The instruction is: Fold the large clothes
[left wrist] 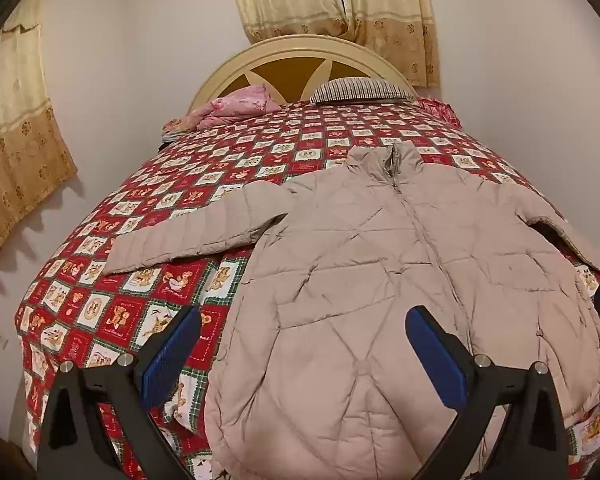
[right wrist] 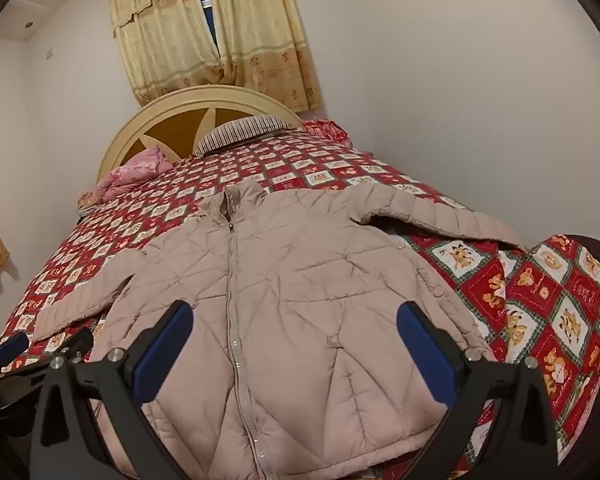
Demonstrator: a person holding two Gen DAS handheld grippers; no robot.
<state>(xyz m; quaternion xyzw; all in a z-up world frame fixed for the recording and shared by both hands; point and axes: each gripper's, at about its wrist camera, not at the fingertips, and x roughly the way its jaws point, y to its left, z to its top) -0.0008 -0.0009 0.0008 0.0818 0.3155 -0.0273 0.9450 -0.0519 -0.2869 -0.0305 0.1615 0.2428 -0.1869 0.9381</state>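
A beige quilted jacket lies front up and zipped on the bed, collar toward the headboard, hem toward me. One sleeve stretches out to the left over the quilt. The other sleeve reaches toward the bed's right edge. My left gripper hangs open above the jacket's lower left part, with nothing between its blue pads. My right gripper is open over the jacket near the hem, straddling the zip, and holds nothing. The left gripper's fingers show at the lower left of the right wrist view.
The bed carries a red patchwork quilt with bear prints. A cream headboard, a striped pillow and a bunched pink blanket are at the far end. Curtains hang behind; white walls lie close on both sides.
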